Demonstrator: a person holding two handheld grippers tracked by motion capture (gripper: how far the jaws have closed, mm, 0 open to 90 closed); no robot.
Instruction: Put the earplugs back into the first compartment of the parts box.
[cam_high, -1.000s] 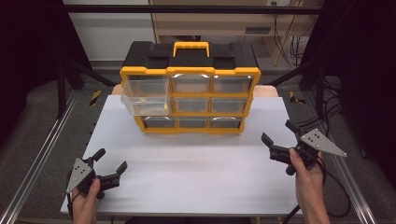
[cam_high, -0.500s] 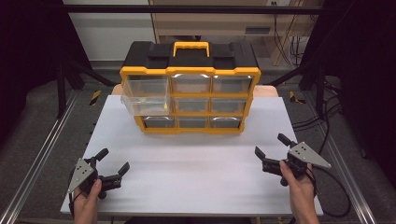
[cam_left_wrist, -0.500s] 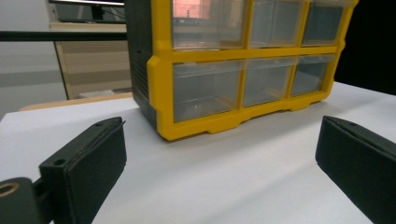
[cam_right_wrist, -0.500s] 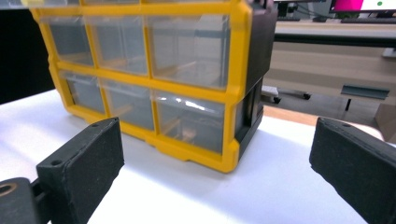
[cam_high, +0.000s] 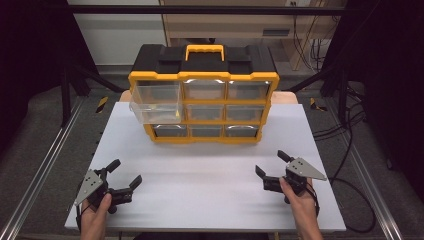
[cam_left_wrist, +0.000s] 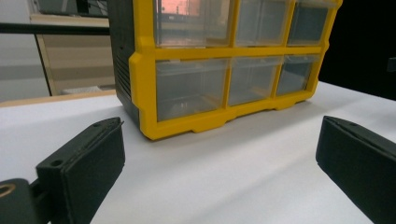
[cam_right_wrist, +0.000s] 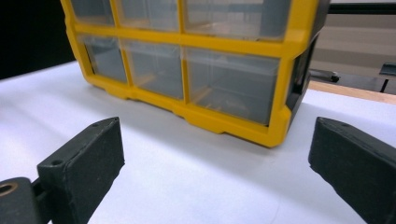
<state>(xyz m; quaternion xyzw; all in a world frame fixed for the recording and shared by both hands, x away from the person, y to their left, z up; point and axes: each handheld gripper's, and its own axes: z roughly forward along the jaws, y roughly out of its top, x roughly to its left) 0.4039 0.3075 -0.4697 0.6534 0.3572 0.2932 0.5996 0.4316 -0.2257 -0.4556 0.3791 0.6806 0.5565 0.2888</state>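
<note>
One yellow-black organizer (cam_high: 202, 95) at table's (cam_high: 210, 200) far middle, nine clear drawers; middle-left drawer (cam_high: 155, 112) pulled out. Two grippers, left gripper (cam_high: 121, 181) and right gripper (cam_high: 270, 163), jaws spread, empty, near front corners. Drawer contents indistinct.

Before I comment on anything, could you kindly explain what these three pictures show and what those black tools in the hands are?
A person stands at a white table holding hand-held tongs in each hand: the left tongs and the right tongs, both open and holding nothing. One picture looks down from above; the other two come from cameras riding on each tool, looking along its black jaws. On the table stands a yellow-and-black organizer with clear drawers; its middle-left drawer is pulled partly out.
</note>
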